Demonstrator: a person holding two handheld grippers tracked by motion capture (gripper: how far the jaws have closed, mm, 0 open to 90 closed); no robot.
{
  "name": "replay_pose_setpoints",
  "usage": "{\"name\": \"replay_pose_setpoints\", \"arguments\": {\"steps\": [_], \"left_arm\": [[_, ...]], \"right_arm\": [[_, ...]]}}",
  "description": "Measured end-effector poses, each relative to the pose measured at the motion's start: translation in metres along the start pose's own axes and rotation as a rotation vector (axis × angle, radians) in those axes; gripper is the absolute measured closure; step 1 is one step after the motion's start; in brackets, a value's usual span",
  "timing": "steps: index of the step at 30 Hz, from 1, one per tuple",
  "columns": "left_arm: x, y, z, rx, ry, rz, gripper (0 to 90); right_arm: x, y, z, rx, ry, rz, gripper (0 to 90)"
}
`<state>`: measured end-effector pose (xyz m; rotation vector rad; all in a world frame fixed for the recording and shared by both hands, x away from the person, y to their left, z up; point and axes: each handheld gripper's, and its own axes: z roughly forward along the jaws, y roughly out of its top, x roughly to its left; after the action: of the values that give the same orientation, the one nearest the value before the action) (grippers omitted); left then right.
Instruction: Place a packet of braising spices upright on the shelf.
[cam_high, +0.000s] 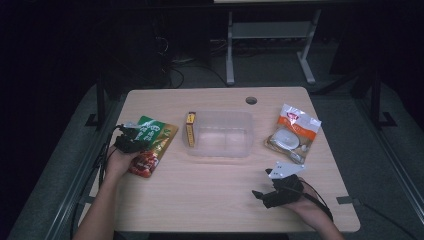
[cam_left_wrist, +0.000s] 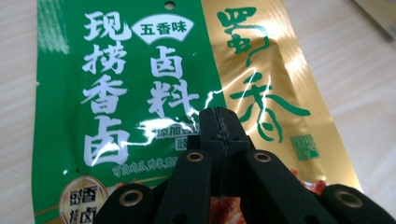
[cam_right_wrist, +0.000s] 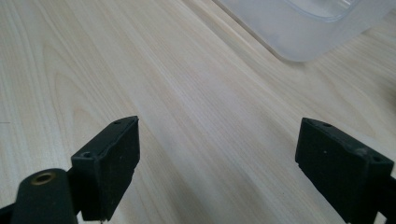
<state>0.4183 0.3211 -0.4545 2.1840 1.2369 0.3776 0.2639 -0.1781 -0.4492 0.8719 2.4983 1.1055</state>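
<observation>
A: Where's our left gripper (cam_left_wrist: 219, 126)?
B: Jaws together, over the green-gold sauce packet (cam_left_wrist: 140, 93) at table (cam_high: 210, 200) left.
A: Right gripper (cam_right_wrist: 217, 154)?
B: Jaws wide apart, nr clear tub (cam_high: 220, 132).

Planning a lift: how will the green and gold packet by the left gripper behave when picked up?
The green and gold packet looks like glossy foil, so probably slippery. It lies flat and thin on the table, so likely floppy, sagging from a corner. The left gripper sits shut over it.
</observation>
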Motion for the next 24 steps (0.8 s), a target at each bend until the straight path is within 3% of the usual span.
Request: {"name": "replay_pose_setpoints", "arguments": {"steps": [4, 16, 24], "left_arm": [[-0.004, -0.007, -0.006, 0.009, -0.039, 0.004, 90.0], [-0.019, -0.029, -0.025, 0.056, -0.090, 0.070, 90.0], [-0.021, -0.041, -0.037, 0.084, -0.129, 0.090, 90.0]], "right_arm": [[0.000, 0.000, 0.000, 0.004, 0.000, 0.003, 13.6], [0.000, 0.001, 0.002, 0.006, -0.002, 0.001, 13.6], [-0.001, 0.001, 0.002, 0.004, 0.000, 0.001, 13.6]]}}
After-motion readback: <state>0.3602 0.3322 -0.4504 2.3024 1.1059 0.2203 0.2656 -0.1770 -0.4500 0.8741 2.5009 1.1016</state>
